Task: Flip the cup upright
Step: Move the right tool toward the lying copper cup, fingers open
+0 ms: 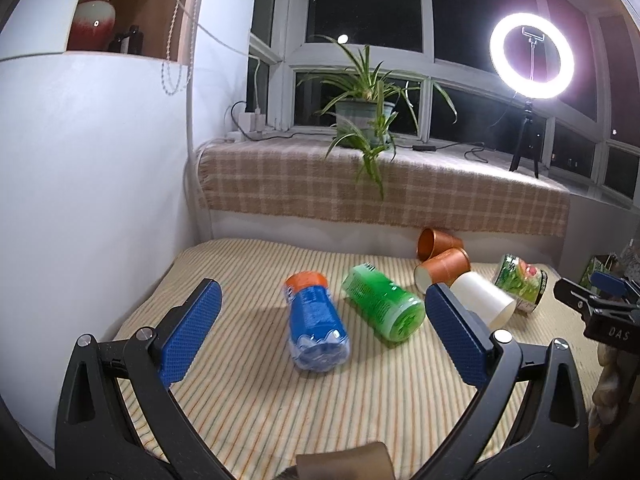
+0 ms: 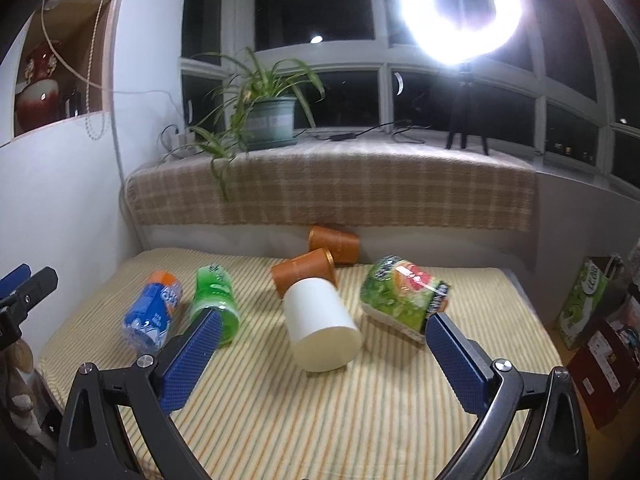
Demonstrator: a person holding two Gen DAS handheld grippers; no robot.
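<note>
Both my grippers are spread wide with nothing between the blue pads, hovering over the near end of the striped yellow-cream cloth on the counter.

Looking along my left gripper, the closest thing is a clear bottle with a blue label and orange cap, lying on its side dead ahead at 12 o'clock, base toward me. Just beside it at about 1 o'clock is a green plastic bottle, also on its side. My right gripper's tip pokes in at the far 3 o'clock edge.

Looking along my right gripper, the plain white paper cup lies on its side right at 12 o'clock between the pads, one flat end facing me; can't tell if that's the mouth. At 1 o'clock is a cup with a green salad-print wrapper, tipped over too.

Behind the white cup is a copper-orange cup on its side, looks like it's touching the white one, and a second copper-orange cup lies behind that against the back ledge.

Farther back, a plaid blanket covers the windowsill, with a potted spider plant at 11 o'clock and a lit ring light on a tripod at 1 o'clock.
</note>
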